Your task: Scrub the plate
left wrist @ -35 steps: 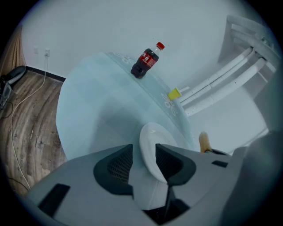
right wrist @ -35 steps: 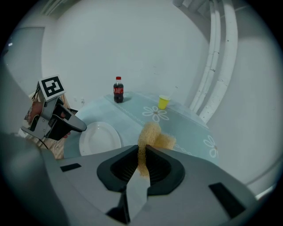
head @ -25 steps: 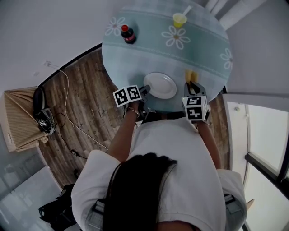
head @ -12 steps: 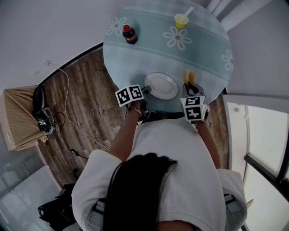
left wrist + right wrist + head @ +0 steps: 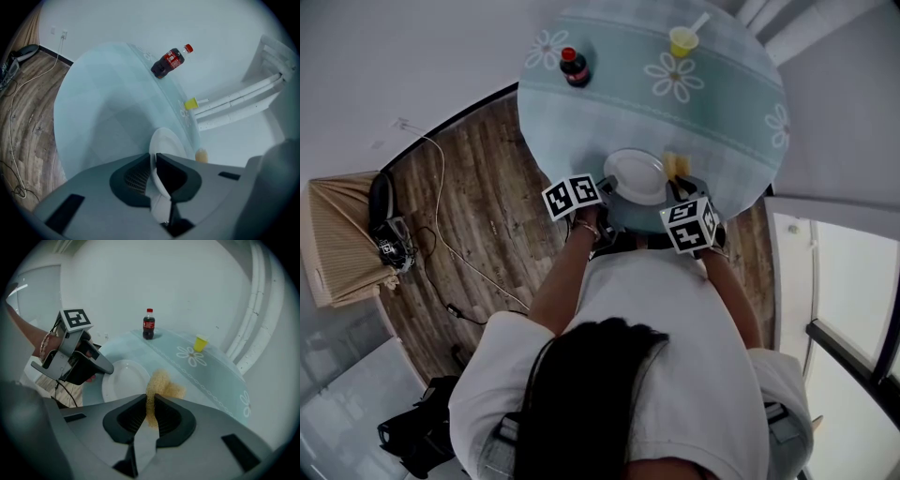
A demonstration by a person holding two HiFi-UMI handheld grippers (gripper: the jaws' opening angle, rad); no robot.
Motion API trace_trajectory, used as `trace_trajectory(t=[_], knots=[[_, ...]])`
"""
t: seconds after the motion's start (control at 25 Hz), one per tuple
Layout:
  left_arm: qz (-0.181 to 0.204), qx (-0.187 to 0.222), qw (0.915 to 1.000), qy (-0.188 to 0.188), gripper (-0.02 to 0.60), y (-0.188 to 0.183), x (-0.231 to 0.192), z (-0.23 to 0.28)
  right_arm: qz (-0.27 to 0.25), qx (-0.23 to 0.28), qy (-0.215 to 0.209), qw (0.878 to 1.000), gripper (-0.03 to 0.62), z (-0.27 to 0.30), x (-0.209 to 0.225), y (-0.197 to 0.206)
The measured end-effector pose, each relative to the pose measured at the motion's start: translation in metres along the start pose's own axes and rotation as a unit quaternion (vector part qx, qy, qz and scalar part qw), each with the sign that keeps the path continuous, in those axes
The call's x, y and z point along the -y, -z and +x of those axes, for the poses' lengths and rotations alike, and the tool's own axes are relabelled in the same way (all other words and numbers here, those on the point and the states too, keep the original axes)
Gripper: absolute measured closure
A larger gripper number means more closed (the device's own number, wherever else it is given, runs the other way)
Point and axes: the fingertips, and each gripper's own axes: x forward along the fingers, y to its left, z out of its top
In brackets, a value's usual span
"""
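- The brown wood-plank floor (image 5: pixel 478 197) lay at 9 o'clock of the table, with a thin pale cable (image 5: pixel 441 248) trailing over it.
- The round table under a pale blue-green cloth with white daisies (image 5: pixel 609 112) filled the top of the head view.
- A small dark cola bottle with a red cap (image 5: pixel 573 67) stood upright near the table's 10 o'clock edge.
- My left gripper (image 5: pixel 153 157) reached the plate from its 8 o'clock side. My fingers there had just been closing, and they pinched the plate's near rim between their dark pads.
- The round white ceramic plate (image 5: pixel 636 175) sat on the cloth at the table's 6 o'clock edge, the edge nearest me. In the left gripper view the plate looked tilted, though I could not tell whether any of it was off the cloth.
- A tan-yellow scrubbing sponge (image 5: pixel 161 383) was squeezed between the fingers of my right gripper (image 5: pixel 151 397), jutting out past their tips.
- The sponge hung just beside the plate's 3 o'clock rim; I could not tell whether it touched.
- A small yellow cup with a white stick in it (image 5: pixel 682 40) stood at the table's 1 o'clock, well apart from the plate.
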Motion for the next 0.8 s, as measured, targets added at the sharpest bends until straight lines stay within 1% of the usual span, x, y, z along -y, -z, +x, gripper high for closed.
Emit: trace_trajectory(t=[0.08,0.16,0.28,0.36,0.48,0.68,0.8], knots=[[-0.009,0.004,0.9999,0.005,0.537,-0.001,0.000,0.000,-0.010,-0.022,-0.016,1.000,0.533,0.007,-0.010,0.006],[-0.010,0.006,0.9999,0.006,0.538,0.000,0.000,0.001,-0.017,-0.044,-0.027,0.999,0.533,0.015,-0.016,0.014],[0.009,-0.001,1.0000,0.000,0.538,0.001,0.000,0.001,-0.026,-0.059,-0.023,0.998,0.533,0.019,-0.021,0.019],[0.014,-0.004,0.9999,-0.001,0.537,0.000,0.000,0.001,-0.030,-0.063,-0.022,0.997,0.533,0.023,-0.023,0.019],[0.006,-0.004,1.0000,0.007,0.537,0.001,0.000,0.001,-0.031,-0.063,-0.021,0.997,0.533,0.027,-0.024,0.018],[0.009,-0.005,0.9999,0.008,0.537,0.001,0.000,0.001,0.002,-0.057,-0.032,0.998,0.533,0.033,-0.022,0.011],[0.006,-0.005,0.9999,0.012,0.537,0.001,0.000,0.002,0.004,-0.057,-0.036,0.998,0.533,0.037,-0.021,0.007]])
